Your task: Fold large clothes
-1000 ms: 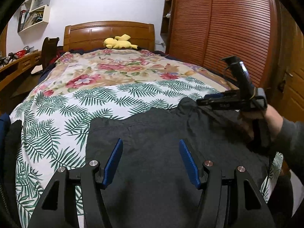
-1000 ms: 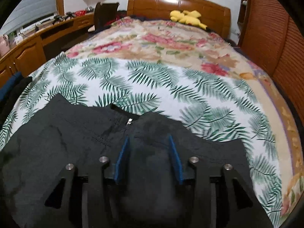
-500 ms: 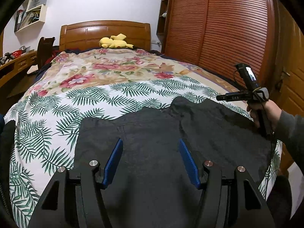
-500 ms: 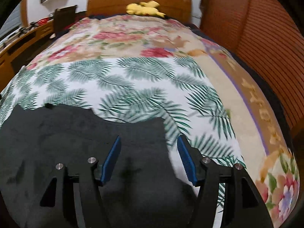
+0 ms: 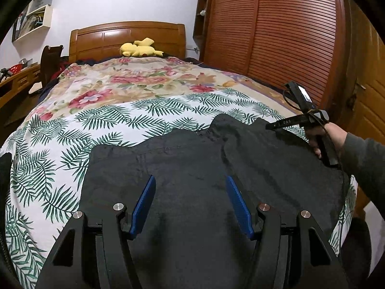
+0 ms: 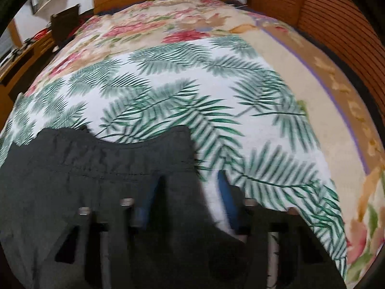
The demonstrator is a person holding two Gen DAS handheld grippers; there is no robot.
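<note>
Soft, even indoor light; heavy fisheye bending with dark corners; the right wrist view is motion-blurred, perhaps dimmer.

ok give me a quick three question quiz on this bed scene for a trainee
1. True or false: the dark garment lies on the leaf-print sheet.
2. Multiple choice: what rests by the headboard? A) a yellow plush toy B) a red pillow C) a folded towel
3. Short answer: which edge of the garment is the right gripper over in its own view?

Key
1. True.
2. A, the yellow plush toy.
3. Its right-hand edge: garment lies under one finger, sheet under the other, and the jaws are closing without pressing cloth yet.
</note>
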